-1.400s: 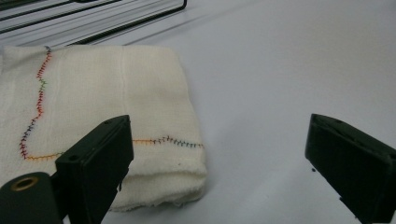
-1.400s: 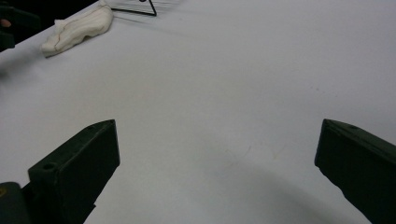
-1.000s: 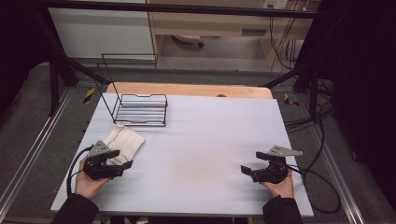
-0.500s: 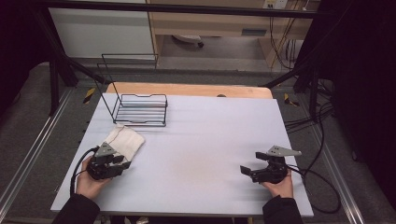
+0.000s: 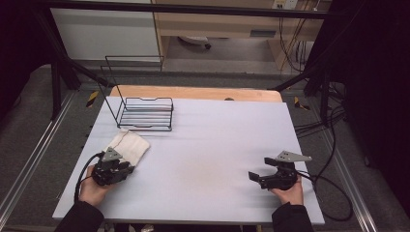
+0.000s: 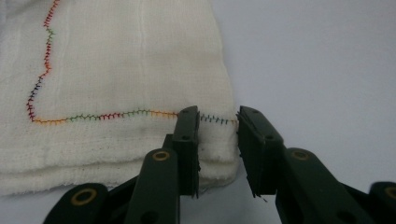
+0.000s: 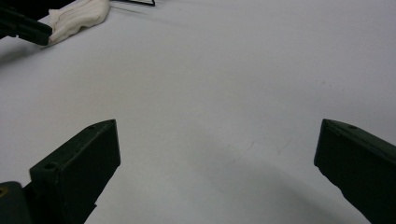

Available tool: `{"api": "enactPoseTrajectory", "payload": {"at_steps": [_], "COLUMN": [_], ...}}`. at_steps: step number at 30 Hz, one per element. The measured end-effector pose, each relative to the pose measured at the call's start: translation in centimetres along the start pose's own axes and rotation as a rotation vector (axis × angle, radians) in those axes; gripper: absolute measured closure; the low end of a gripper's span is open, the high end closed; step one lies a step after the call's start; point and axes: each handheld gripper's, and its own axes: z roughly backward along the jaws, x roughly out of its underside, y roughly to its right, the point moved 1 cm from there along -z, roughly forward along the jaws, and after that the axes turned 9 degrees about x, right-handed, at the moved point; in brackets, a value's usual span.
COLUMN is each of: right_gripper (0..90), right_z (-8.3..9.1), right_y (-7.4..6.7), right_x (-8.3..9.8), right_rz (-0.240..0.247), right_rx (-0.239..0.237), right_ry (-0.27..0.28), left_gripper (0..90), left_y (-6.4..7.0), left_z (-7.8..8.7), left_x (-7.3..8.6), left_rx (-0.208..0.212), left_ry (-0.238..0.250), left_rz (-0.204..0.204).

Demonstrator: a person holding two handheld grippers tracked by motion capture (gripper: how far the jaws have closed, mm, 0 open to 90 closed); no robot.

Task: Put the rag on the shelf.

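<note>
The left gripper (image 6: 217,135) has just been closing its jaws around the near corner of the folded white stitched cloth (image 5: 129,146), at eight o'clock on the table (image 5: 217,145). Judged next: pinch firmly, then lift. The right gripper (image 5: 258,176) rests wide open at four o'clock.

Wire rack (image 5: 145,113) (far left) blocks passage; table (image 5: 217,145) middle lies open.

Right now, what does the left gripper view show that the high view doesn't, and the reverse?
Left gripper view: multicoloured stitching along the folded white cloth. The cloth's corner sits between jaws that have just been closing and is not visibly squeezed. High view: the wire rack behind the cloth, and the right gripper open, far from it. Both: the cloth, the table and the left gripper.
</note>
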Motion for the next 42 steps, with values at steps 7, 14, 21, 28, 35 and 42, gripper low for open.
{"api": "enactPoseTrajectory", "payload": {"at_steps": [7,14,21,28,35,42], "right_gripper": [0.9,0.9,0.9,0.9,0.9,0.9], "right_z": [0.0,0.0,0.0,0.0,0.0,0.0], "right_y": [0.0,0.0,0.1,0.0,0.0,0.0], "right_x": [0.0,0.0,0.0,0.0,0.0,0.0], "right_rz": [-0.002,-0.001,0.0,-0.002,-0.003,-0.003], "right_rx": [0.001,0.002,0.001,-0.001,-0.001,-0.001], "right_ry": [0.004,0.003,0.005,0.001,0.002,0.007], "left_gripper": [75.3,83.1,84.2,80.9,70.3,77.1], "left_y": [0.4,0.2,0.0,0.0,0.9,0.8], "left_z": [-0.2,-0.1,0.3,0.2,0.2,-0.1], "left_x": [-0.3,-0.4,-0.4,-0.2,0.1,0.1], "left_rx": [-0.045,-0.052,-0.017,-0.013,-0.008,-0.035], "left_ry": [-0.028,-0.029,0.004,0.009,0.011,0.001], "left_rz": [-0.014,-0.008,0.03,0.031,0.021,0.05]}}
